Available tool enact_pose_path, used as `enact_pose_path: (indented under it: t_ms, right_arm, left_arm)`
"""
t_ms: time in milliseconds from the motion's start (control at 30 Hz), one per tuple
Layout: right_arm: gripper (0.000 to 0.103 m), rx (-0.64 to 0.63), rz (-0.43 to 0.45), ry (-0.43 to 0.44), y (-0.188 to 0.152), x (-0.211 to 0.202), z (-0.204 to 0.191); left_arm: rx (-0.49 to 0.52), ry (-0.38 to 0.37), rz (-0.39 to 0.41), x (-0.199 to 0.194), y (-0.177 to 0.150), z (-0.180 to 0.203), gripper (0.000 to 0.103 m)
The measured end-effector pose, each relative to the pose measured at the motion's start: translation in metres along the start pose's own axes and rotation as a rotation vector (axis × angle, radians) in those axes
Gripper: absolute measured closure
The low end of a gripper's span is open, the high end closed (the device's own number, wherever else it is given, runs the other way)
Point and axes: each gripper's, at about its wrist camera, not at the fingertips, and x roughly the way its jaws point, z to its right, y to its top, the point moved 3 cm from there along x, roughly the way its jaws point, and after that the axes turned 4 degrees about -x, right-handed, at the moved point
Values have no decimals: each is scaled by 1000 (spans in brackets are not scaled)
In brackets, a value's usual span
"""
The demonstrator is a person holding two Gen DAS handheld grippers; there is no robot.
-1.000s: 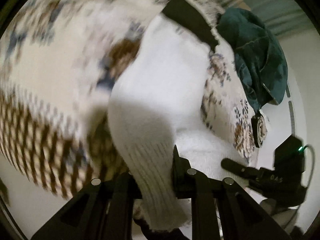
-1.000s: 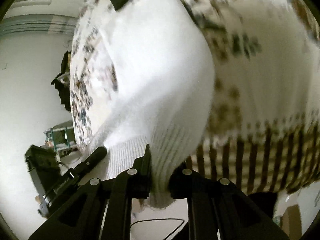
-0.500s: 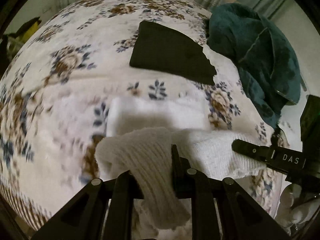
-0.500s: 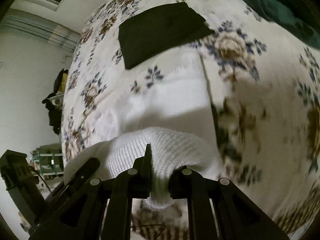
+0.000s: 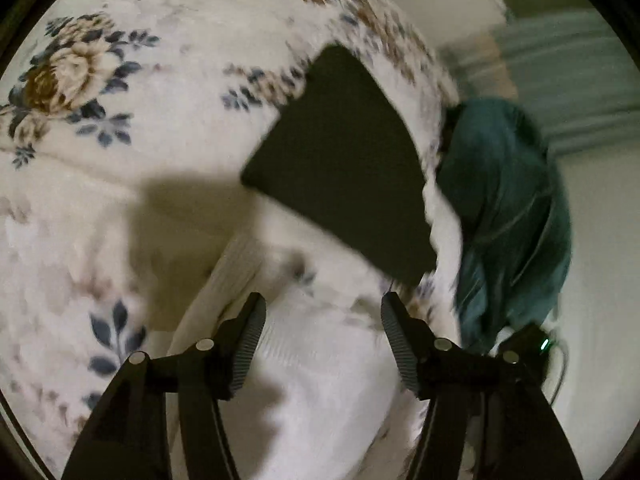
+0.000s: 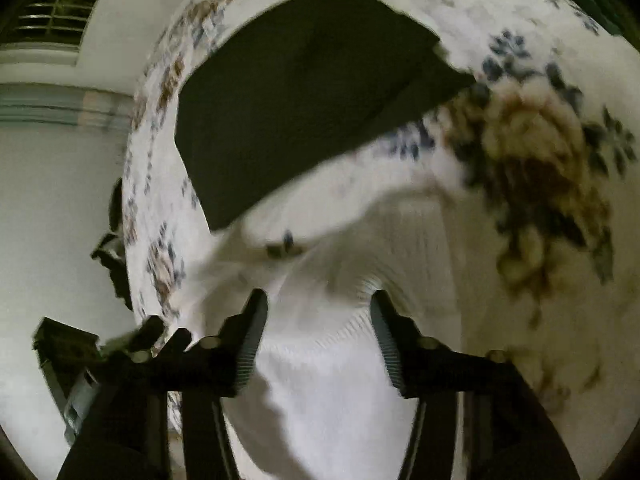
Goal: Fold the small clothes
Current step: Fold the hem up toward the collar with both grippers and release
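A white knitted garment (image 5: 320, 376) lies folded on the floral bedspread (image 5: 120, 128), right under both grippers; it also shows in the right wrist view (image 6: 332, 380). My left gripper (image 5: 322, 312) is open and empty just above it, jaws wide apart. My right gripper (image 6: 318, 308) is open and empty above the same garment. A folded black cloth (image 5: 344, 168) lies flat just beyond the white garment, also in the right wrist view (image 6: 304, 96).
A dark teal garment (image 5: 508, 216) is heaped at the bed's right edge. The right gripper's body with a green light (image 5: 536, 344) shows at the lower right. The bedspread (image 6: 540, 160) drops off at the left toward white floor and dark items (image 6: 112, 240).
Both grippers carried the white garment's ribbed edge forward over itself, laid it down and opened. The garment now lies released on the bed.
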Motion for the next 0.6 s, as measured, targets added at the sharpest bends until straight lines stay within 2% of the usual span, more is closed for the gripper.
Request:
enact_pose_path:
  t_ms: [67, 133, 267, 300, 333, 367, 433, 467, 533, 600]
  right_arm:
    - [35, -45, 18, -38, 1, -7, 7]
    - [35, -91, 17, -81, -4, -10, 15]
    - [35, -91, -71, -155, -15, 20, 38]
    - [45, -93, -78, -155, -17, 26, 40]
    - [65, -102, -67, -148, -19, 30, 40]
    - [95, -111, -55, -149, -20, 31, 38]
    - [96, -157, 24, -161, -19, 18, 24]
    - [97, -180, 55, -180, -17, 12, 19]
    - [97, -186, 75, -212, -8, 14, 18]
    - [96, -175, 1, -233, 0, 33, 19]
  left_arm:
    - [67, 50, 36, -9, 3, -3, 41]
    - [168, 130, 35, -6, -3, -4, 41]
    - [254, 277, -136, 54, -21, -20, 44]
    - [290, 307, -142, 65, -27, -21, 60]
    - [320, 322, -135, 69, -29, -21, 97]
    - [342, 332, -120, 67, -32, -18, 96]
    - [343, 301, -11, 44, -25, -13, 96]
    - [334, 290, 6, 38, -20, -14, 96]
    - [280, 279, -34, 40, -4, -27, 95]
    - [259, 269, -89, 44, -1, -32, 88]
